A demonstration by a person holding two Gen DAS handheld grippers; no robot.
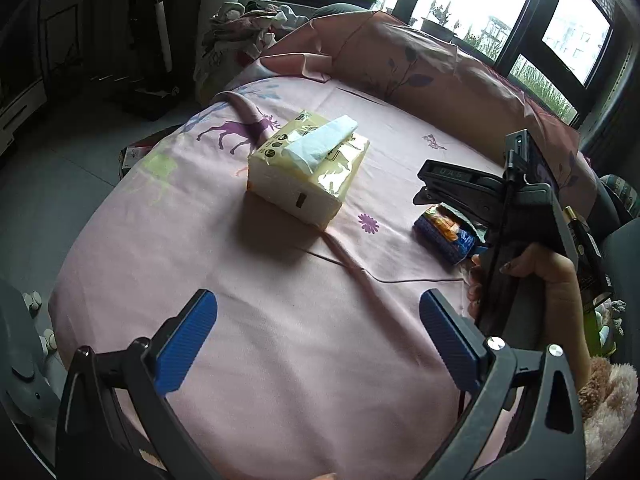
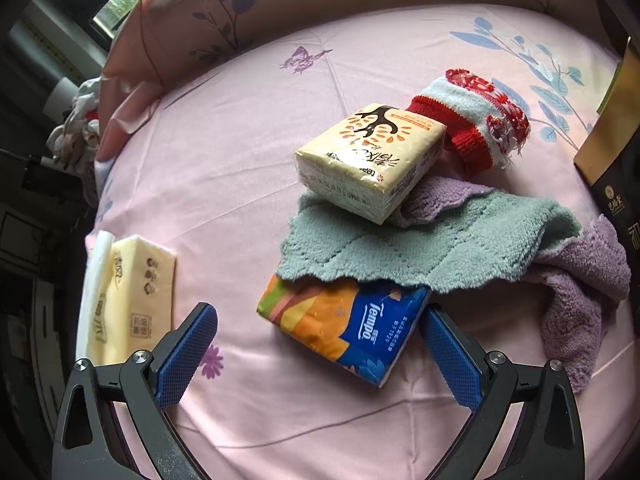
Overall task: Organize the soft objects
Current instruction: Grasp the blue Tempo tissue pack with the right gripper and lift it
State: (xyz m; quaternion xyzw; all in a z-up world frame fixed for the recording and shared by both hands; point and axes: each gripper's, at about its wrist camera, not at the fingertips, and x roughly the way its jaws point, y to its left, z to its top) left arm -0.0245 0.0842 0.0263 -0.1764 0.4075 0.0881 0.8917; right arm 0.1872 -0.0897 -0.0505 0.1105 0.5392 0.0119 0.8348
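Note:
On the pink bedsheet (image 2: 240,128), a blue and orange Tempo tissue pack (image 2: 344,326) lies just ahead of my open right gripper (image 2: 318,344), its right edge near the right finger. A green towel (image 2: 420,252) partly covers the pack's top. A yellow tissue pack (image 2: 372,156) rests on the green towel and a purple towel (image 2: 580,292). A red and white knit piece (image 2: 476,120) lies behind it. A large yellow tissue pack (image 1: 308,168) with a sheet sticking out lies ahead of my open, empty left gripper (image 1: 318,344); it also shows in the right wrist view (image 2: 128,296).
A pink pillow (image 1: 420,60) lines the bed's far edge. A dark box (image 2: 612,152) stands at the right. The right gripper's body (image 1: 520,208) shows at the right of the left wrist view, over the Tempo pack (image 1: 448,232). A pink plush (image 1: 608,400) lies at the right.

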